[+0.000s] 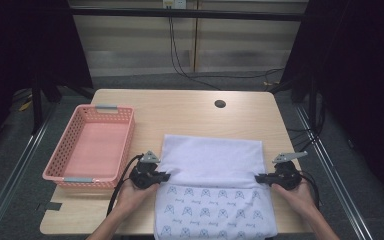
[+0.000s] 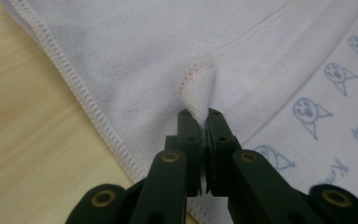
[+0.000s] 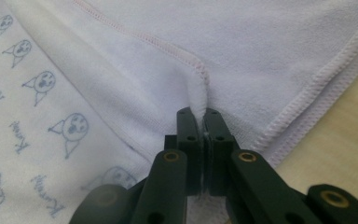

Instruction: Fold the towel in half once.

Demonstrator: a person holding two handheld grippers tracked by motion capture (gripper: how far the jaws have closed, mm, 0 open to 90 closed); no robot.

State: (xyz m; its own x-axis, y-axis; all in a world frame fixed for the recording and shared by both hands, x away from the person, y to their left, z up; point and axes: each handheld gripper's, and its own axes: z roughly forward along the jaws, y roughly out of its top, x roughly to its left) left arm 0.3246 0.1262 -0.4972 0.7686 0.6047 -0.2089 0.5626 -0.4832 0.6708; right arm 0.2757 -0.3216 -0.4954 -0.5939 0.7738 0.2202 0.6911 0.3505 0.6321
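White terry towel (image 1: 212, 165) with printed underside, folded edge crosswise on wooden table (image 1: 190, 112), left gripper (image 1: 166, 176) and right gripper (image 1: 258, 177) each pinched a corner.

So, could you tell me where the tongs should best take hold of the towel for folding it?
Probably at the corners of the folded-over edge, one per side. The left tongs come in from the towel's left side and the right tongs from its right, each shut on a corner. There the stitched hem lifts off the layer below, so a single layer can be pinched.
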